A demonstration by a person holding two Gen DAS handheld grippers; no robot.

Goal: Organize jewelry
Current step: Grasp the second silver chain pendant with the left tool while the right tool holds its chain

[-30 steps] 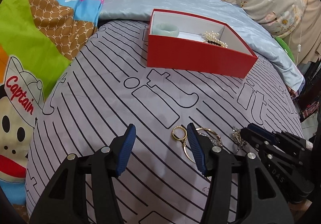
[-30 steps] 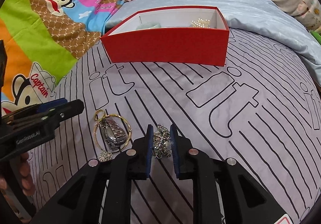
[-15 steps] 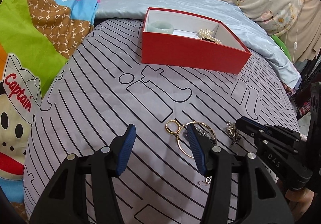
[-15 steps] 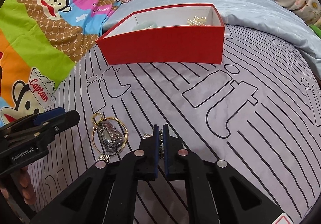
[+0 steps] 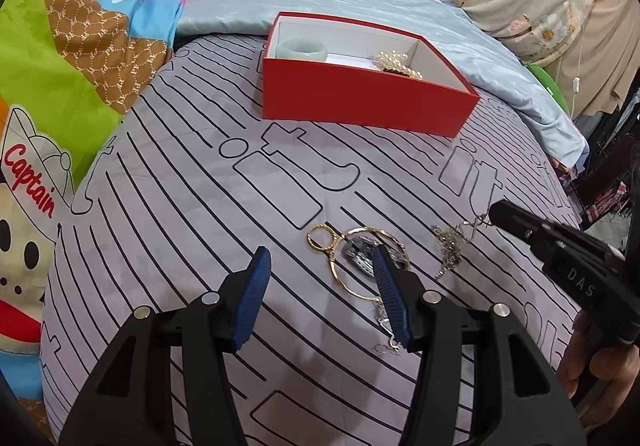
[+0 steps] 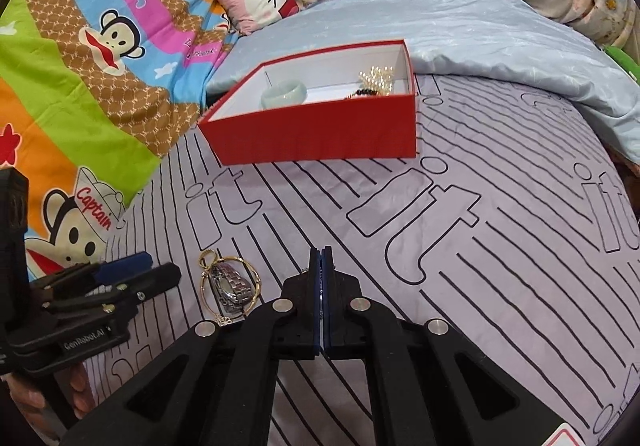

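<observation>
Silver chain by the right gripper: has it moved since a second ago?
Yes. The right gripper has shut on the silver chain and lifted one end off the bedsheet, away from the gold hoop.

Our left gripper point(image 5: 318, 278) hovers low with jaws spread wide. Our right gripper point(image 6: 321, 274) has its jaws pressed together, a thin silver chain point(image 5: 452, 246) hanging from the tips.
</observation>
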